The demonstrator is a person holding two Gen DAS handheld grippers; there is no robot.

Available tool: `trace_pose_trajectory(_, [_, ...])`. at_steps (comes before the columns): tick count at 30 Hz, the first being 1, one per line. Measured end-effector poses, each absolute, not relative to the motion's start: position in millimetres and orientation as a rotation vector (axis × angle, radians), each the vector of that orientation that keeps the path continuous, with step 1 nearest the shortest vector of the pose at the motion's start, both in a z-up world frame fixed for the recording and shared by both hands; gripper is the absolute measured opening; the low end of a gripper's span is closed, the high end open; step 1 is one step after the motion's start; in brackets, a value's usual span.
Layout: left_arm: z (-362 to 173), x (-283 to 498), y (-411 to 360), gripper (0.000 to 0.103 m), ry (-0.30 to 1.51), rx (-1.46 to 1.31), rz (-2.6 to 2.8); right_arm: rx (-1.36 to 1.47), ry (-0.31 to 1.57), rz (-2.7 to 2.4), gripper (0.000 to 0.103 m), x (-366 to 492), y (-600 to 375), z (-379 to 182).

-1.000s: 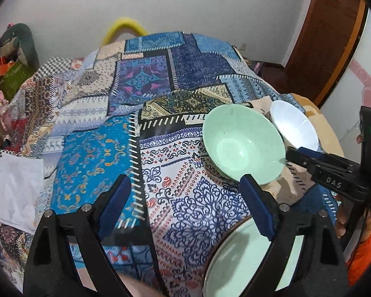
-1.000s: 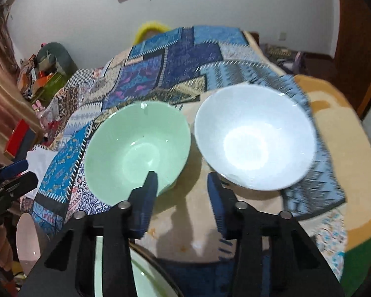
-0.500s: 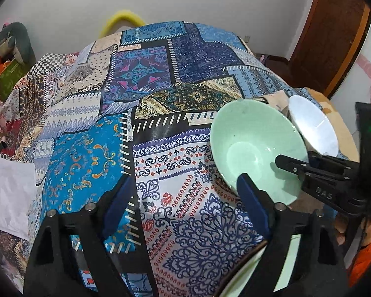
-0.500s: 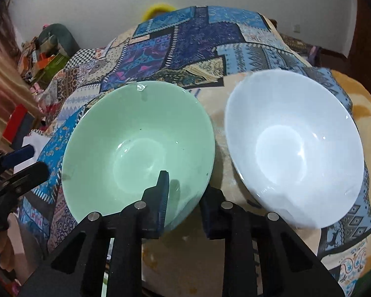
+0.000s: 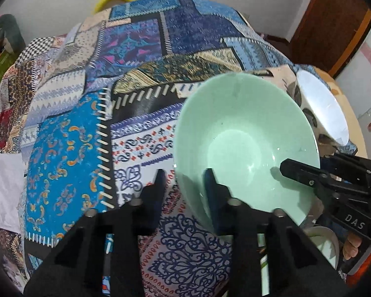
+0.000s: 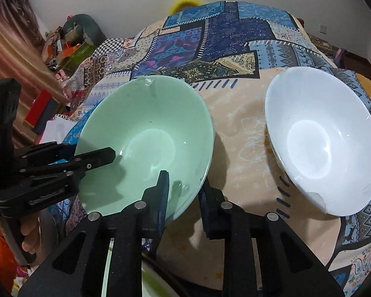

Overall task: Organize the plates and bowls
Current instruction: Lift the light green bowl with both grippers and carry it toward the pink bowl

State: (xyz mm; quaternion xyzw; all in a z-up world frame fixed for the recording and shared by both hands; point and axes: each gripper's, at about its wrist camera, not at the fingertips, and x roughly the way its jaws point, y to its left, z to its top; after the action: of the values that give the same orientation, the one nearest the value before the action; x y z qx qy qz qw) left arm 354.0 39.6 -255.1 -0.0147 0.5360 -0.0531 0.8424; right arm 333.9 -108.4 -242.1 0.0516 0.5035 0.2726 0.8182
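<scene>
A pale green bowl (image 5: 240,143) (image 6: 148,136) sits tilted over the patchwork cloth. My left gripper (image 5: 184,180) straddles its left rim, one finger inside and one outside, and its jaws are closing onto the wall. My right gripper (image 6: 184,188) is shut on the near rim, inner finger in the bowl and outer finger against the outside. Each gripper shows in the other's view: the right gripper (image 5: 306,165) and the left gripper (image 6: 89,151). A white bowl (image 6: 319,143) (image 5: 321,106) rests to the right, apart from both grippers, with a chip in its near rim.
A pale plate (image 5: 326,245) lies low beside the green bowl, partly hidden by the grippers. The patchwork cloth (image 5: 141,49) spreads far behind. A brown door (image 5: 334,19) stands at the right, and clutter (image 6: 69,44) lies beyond the cloth's left edge.
My left gripper dropped toward the green bowl and its wide jaws narrowed around the rim. My right gripper closed in on the near rim and shut. The bowl now looks tilted.
</scene>
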Motion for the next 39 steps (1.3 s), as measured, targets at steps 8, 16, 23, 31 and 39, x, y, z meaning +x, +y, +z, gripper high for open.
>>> trace_pose_trajectory(8, [-254, 357, 31, 0.016, 1.102, -0.013, -0.110, 0.124, 1.059, 0.518, 0.023, 340, -109, -244])
trace_pose_trajectory(16, [-250, 356, 23, 0.016, 1.082, 0.022, -0.097, 0.087, 1.042, 0.487, 0.017, 335, -107, -242])
trace_pose_trajectory(23, [-234, 340, 19, 0.016, 1.059, -0.001, -0.117, 0.094, 1.010, 0.485, 0.017, 322, -115, -224])
trace_pose_trajectory(31, [-199, 304, 16, 0.016, 0.996, -0.007, -0.123, 0.086, 0.959, 0.485, 0.017, 295, -116, -196])
trace_pose_trajectory(39, [-164, 267, 18, 0.016, 0.941, -0.005, -0.124, 0.076, 0.916, 0.491, 0.017, 268, -114, -169])
